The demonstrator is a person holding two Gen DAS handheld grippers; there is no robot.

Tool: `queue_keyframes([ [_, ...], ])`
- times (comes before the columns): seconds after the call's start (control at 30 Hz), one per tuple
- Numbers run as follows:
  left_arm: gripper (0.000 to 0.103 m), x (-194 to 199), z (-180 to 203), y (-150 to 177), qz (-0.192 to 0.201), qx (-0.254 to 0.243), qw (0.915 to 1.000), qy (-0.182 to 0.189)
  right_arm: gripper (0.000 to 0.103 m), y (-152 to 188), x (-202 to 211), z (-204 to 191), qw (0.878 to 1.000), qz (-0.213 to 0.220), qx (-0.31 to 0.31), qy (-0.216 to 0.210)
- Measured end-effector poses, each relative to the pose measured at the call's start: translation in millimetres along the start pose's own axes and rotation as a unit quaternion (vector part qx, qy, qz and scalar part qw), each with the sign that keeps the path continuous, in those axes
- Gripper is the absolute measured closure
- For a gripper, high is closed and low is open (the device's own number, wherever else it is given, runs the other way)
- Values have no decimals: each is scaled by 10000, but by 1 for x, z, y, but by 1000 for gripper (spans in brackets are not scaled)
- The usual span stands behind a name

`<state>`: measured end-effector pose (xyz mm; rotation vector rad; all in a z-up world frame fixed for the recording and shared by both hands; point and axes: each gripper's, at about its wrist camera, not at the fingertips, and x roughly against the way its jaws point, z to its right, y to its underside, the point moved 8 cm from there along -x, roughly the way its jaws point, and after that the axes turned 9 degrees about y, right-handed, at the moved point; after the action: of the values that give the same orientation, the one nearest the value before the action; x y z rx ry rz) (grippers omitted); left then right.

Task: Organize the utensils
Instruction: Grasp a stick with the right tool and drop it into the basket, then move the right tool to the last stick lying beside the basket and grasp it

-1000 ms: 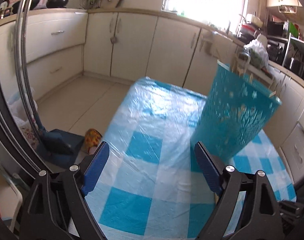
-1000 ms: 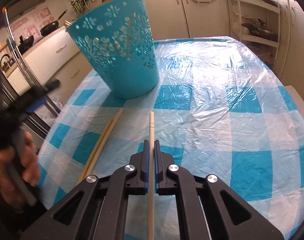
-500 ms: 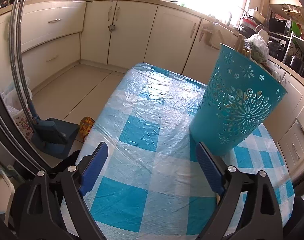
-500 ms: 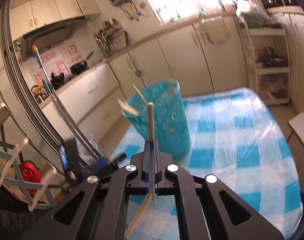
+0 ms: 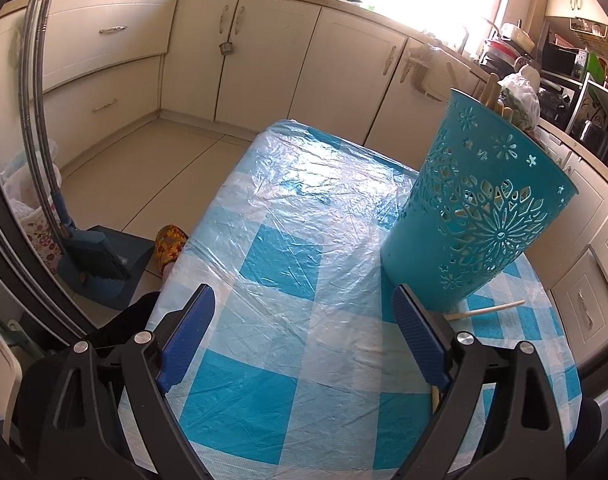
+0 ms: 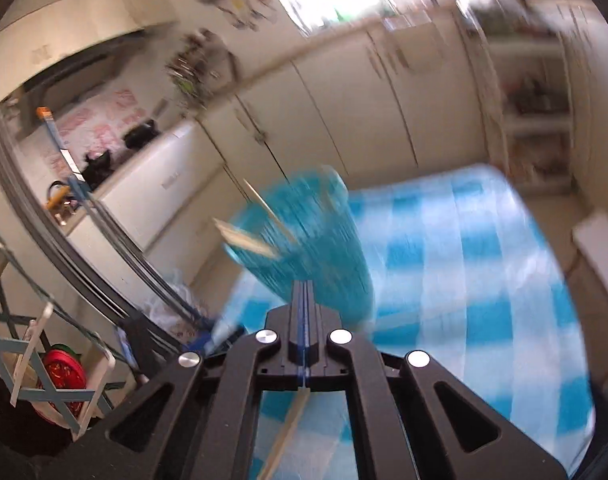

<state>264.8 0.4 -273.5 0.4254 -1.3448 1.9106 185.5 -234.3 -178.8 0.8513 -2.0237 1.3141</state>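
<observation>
Since half a second before, the right gripper (image 6: pixel 303 292) had swung so that the pale wooden chopstick (image 6: pixel 286 434) no longer stuck up ahead of its fingertips; only a length trailed down behind the closed jaws, which still pinched it. The perforated turquoise plastic basket (image 6: pixel 304 248) stood just beyond those jaws, smeared by motion blur (other wooden utensils leaned out of its rim). The left gripper (image 5: pixel 304 336) hovered with its jaws spread wide and nothing between them, the blue-and-white checked plastic tablecloth (image 5: pixel 288 264) below, the same basket just past its right-hand finger. Two more sticks (image 5: pixel 485 310) lay on the cloth by that finger. The step in hand looked like carrying the chopstick to the basket. Next, the right gripper would need to bring the stick over the rim, tip it downward and release.
</observation>
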Motion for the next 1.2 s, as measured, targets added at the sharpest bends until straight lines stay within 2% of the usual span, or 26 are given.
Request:
queue_keyframes([
  [0.13,16,-2,3,1,-53,-59,10000,15,102,34,-46,47,9929,-714,-907,293],
  [0.2,16,-3,5,1,-78,-81,9999,17,101,35,-62,63,9883,-823,-1152,574],
  [0.23,16,-4,5,2,-86,-81,9999,16,95,31,-68,66,9877,-797,-1166,676],
  [0.27,16,-4,5,2,-93,-74,9999,22,62,27,-69,66,9869,-734,-1222,750],
  [0.3,16,-5,4,2,-103,-62,9999,28,49,23,-73,69,9852,-682,-1327,844],
  [0.37,16,-6,4,2,-122,-42,9999,37,49,15,-83,68,9850,-659,-1304,917],
  [0.4,16,-6,4,3,-126,-41,9999,42,51,11,-86,68,9845,-603,-1230,1096],
  [0.47,16,-7,5,3,-147,-52,9999,56,61,2,-100,72,9807,-613,-1148,1457],
  [0.57,16,-7,6,3,-155,-60,9998,71,68,-2,-122,79,9742,-713,-1086,1848],
  [0.63,15,-7,6,3,-154,-40,9998,96,71,-8,-129,76,9731,-606,-838,2061],
  [0.67,15,-7,5,3,-152,-24,9998,110,81,-10,-133,76,9736,-633,-733,2067],
  [0.73,15,-7,5,3,-148,0,9998,136,89,-18,-140,75,9753,-562,-464,2084],
  [0.8,15,-7,5,3,-138,15,9998,158,100,-27,-143,81,9749,-580,-457,2098],
  [0.93,15,-7,4,3,-138,34,9997,185,101,-45,-149,101,9737,-772,-554,2073],
  [1.0,15,-7,4,3,-141,52,9997,202,101,-50,-151,100,9727,-876,-125,2145],
  [1.07,15,-7,4,3,-148,61,9997,210,101,-51,-156,91,9682,-946,682,2214],
  [1.13,15,-8,4,3,-154,65,9996,224,101,-50,-158,82,9550,-1097,1638,2214],
  [1.2,15,-8,4,4,-162,75,9996,233,101,-49,-158,83,9504,-1336,1876,2089],
])
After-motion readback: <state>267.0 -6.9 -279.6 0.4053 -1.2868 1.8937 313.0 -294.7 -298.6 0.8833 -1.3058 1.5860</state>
